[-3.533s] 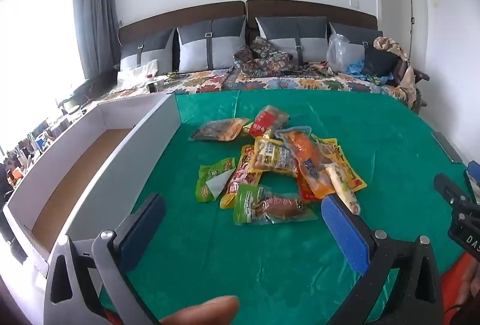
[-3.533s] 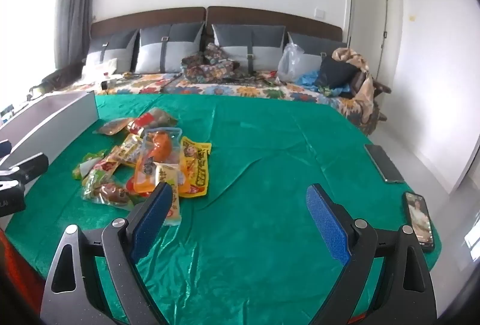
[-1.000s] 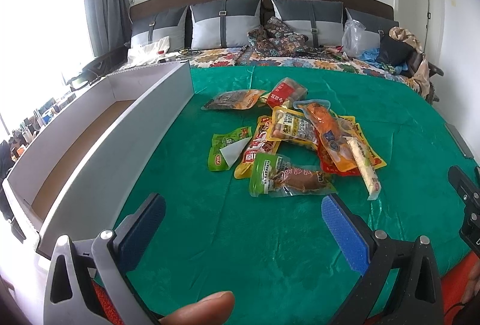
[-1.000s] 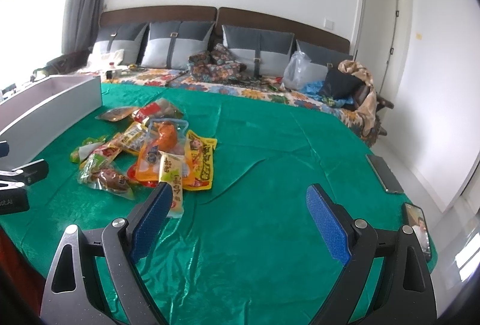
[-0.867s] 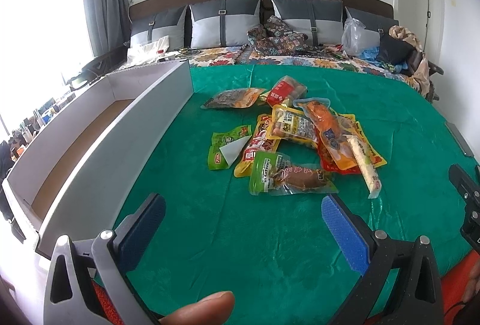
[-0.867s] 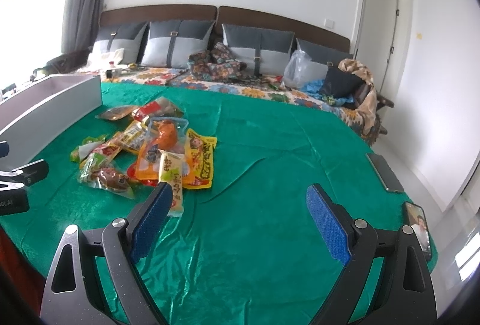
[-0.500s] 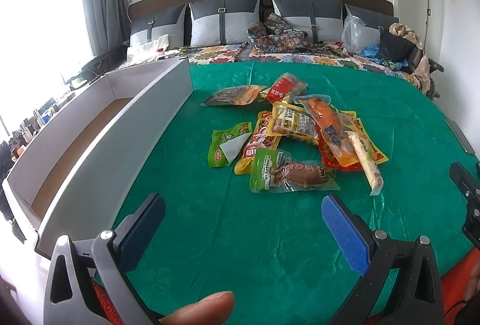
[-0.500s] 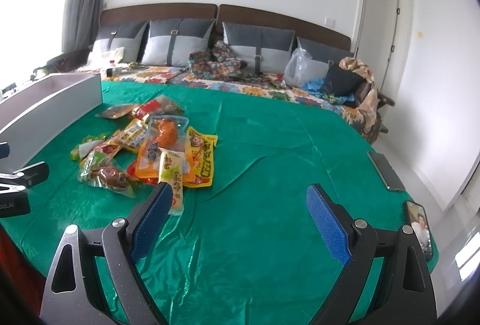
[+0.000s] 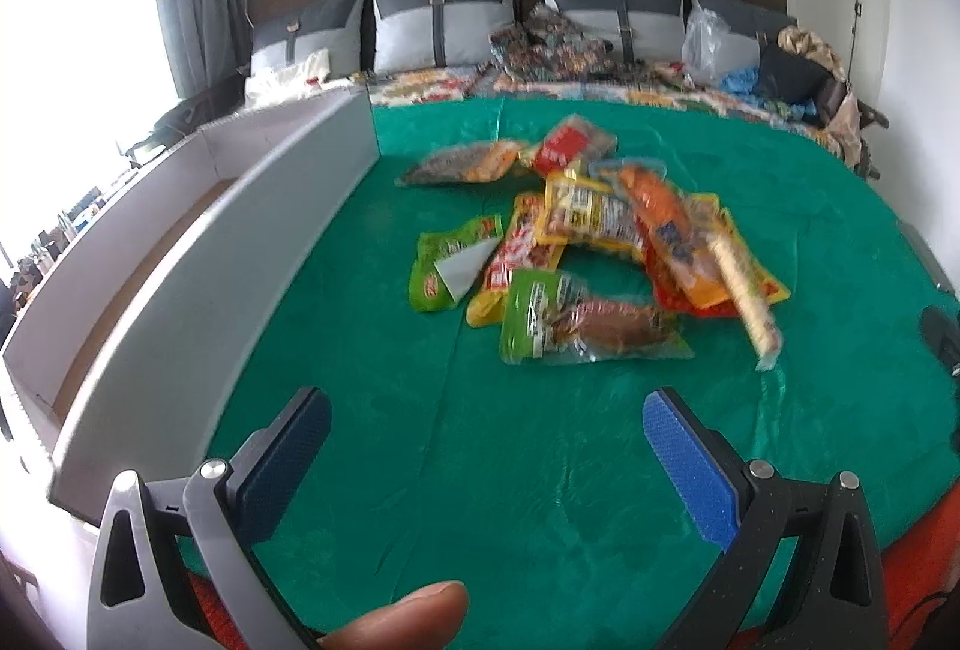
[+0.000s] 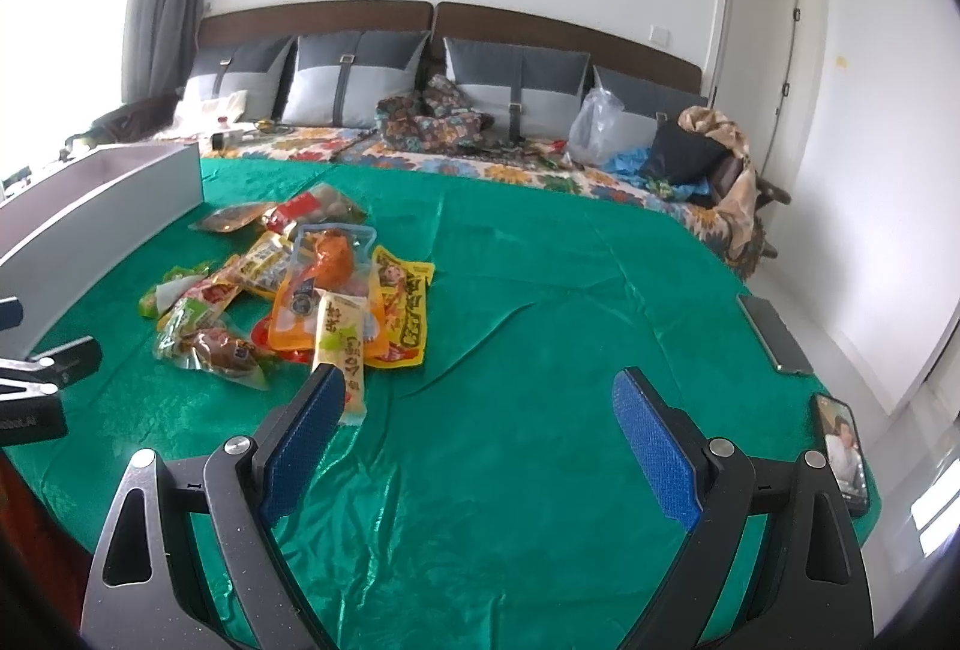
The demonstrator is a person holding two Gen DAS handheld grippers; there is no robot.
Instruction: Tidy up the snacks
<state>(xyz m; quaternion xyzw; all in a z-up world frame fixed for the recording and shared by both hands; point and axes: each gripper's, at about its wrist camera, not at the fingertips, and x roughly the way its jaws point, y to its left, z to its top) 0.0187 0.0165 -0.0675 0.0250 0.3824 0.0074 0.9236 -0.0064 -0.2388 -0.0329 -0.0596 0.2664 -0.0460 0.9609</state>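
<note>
Left claw [image 9: 486, 431] wide open, nothing between the blue pads, hovering low over bare green cloth at the near edge of the desk [image 9: 540, 470]; a fingertip [image 9: 408, 614] poking in at the bottom of the left wrist view. Right claw [image 10: 477, 410] likewise spread and empty, over open cloth to the right of the heap, left pad just short of the long pale stick packet [image 10: 342, 344].

Just beyond the left claw: green pouch with a brown sausage-like snack [image 9: 576, 326], nearest of the pile and the likeliest first pick. Beside it to the left, small green packet [image 9: 450, 269]; behind, red-and-yellow packet [image 9: 519, 254], yellow pouch [image 9: 591, 218] and orange pouch [image 9: 660, 221] overlapping one another. Farthest of the heap, brown-orange packet [image 9: 459, 164] and red packet [image 9: 567, 143], touching.

Along the left side, long white box [image 9: 180, 254], open-topped, brown floor bare as far as visible. Judged from that: nothing sorted yet, whole pile [image 10: 288, 278] lying loose on the cloth, every packet left to move.

At the right edge, two phones [image 10: 774, 332], well apart from the snacks. Farther back, bed with grey pillows [image 10: 354, 74] and clutter.
</note>
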